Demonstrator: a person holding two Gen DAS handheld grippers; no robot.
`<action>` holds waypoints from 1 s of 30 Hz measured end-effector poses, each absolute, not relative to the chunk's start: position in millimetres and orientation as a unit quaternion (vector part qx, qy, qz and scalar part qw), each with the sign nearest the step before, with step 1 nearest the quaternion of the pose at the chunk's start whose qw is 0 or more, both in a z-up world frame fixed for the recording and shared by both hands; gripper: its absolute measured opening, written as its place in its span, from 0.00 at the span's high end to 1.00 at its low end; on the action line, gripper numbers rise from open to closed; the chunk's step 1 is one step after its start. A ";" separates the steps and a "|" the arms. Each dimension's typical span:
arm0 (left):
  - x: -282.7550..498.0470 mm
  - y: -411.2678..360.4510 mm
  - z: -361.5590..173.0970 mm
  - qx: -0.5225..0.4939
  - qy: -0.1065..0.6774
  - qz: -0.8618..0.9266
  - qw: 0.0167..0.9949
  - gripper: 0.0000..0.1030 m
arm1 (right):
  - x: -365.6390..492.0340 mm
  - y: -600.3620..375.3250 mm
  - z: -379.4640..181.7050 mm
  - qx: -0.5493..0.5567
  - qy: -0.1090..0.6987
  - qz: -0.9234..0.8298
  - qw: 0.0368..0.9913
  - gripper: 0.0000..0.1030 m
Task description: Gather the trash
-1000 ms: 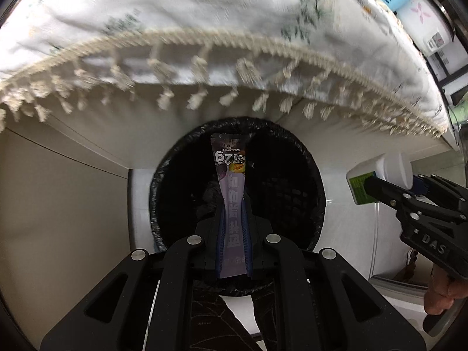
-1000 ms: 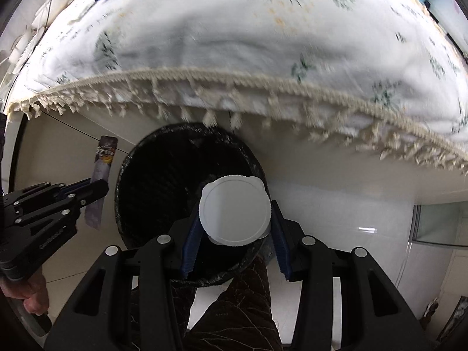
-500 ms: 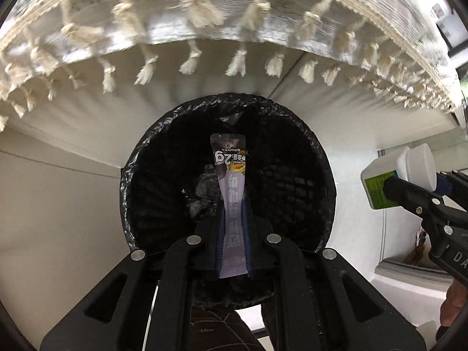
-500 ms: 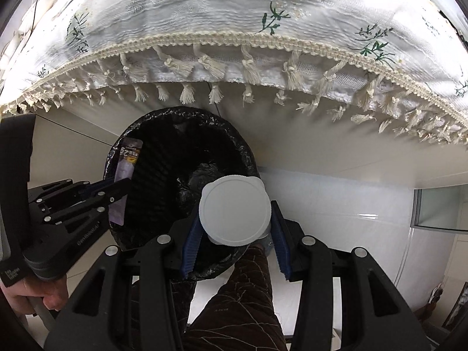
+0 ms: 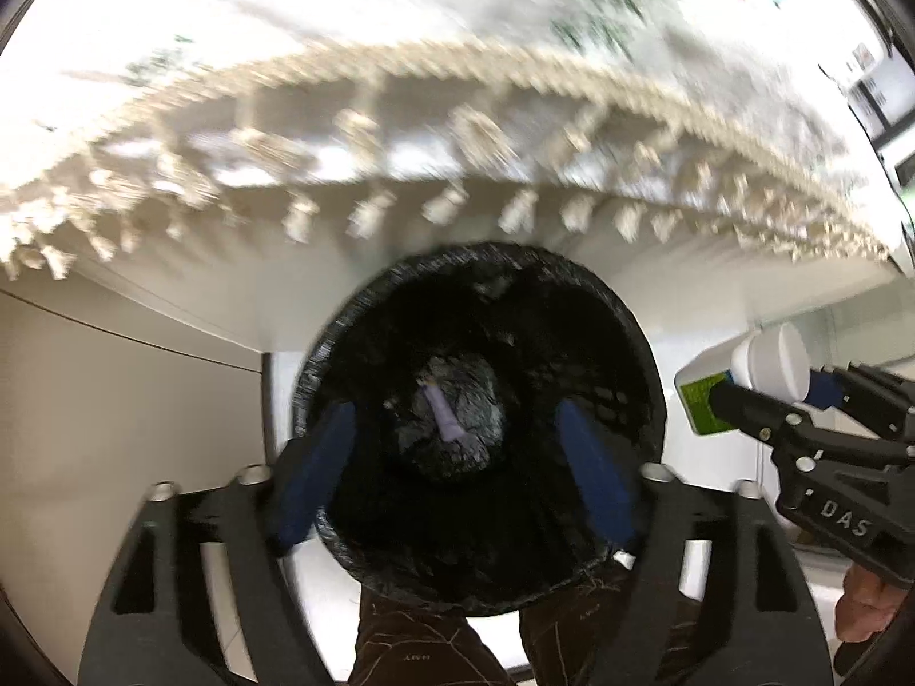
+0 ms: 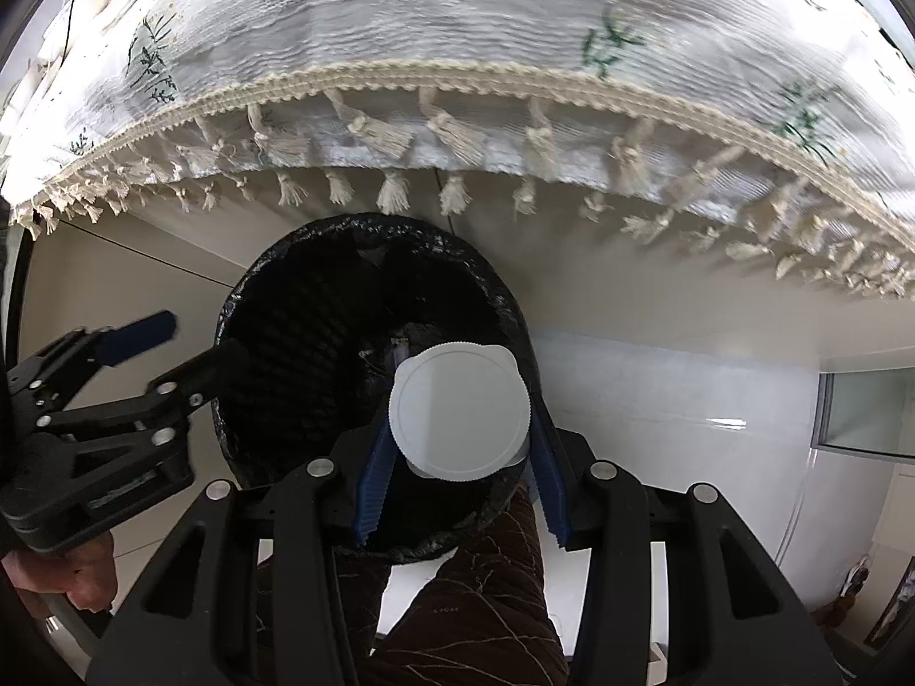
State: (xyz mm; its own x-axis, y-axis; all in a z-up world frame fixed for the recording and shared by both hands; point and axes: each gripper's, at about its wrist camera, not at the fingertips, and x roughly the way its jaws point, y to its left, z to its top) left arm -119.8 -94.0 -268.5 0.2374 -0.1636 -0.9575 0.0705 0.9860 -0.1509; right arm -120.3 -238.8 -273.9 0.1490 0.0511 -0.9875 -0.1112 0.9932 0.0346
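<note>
Wrapper drops, bottle next at the bin
Left gripper (image 5: pixel 452 457), jaws just sprung wide, has released the purple wrapper (image 5: pixel 443 417) into the black-lined bin (image 5: pixel 646 354); right gripper (image 6: pixel 457 451) grasps the white-capped bottle (image 6: pixel 457 411), best centred over the bin before letting go.

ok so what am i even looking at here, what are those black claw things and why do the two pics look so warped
Those are hand-held tongs, one in each of a person's hands, each carrying a wide-angle camera that bends the picture. The left tongs have just been opening over a black-lined bin; a purple wrapper lies inside, free of them. The right tongs grip a white-capped bottle above the bin. A fringed tablecloth hangs behind.
</note>
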 end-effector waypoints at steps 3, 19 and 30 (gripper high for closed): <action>-119.1 -81.6 -260.7 -0.047 0.597 -0.053 0.799 0.12 | -115.3 -231.3 -275.5 -0.025 0.650 0.058 0.757 0.59; -118.0 -25.6 -245.1 -0.087 0.585 -0.007 0.806 0.08 | -96.3 -182.1 -280.3 -0.047 0.645 0.083 0.758 0.59; -129.1 -6.0 -235.4 -0.075 0.581 0.010 0.810 0.08 | -91.3 -156.8 -286.8 -0.060 0.644 0.093 0.757 0.55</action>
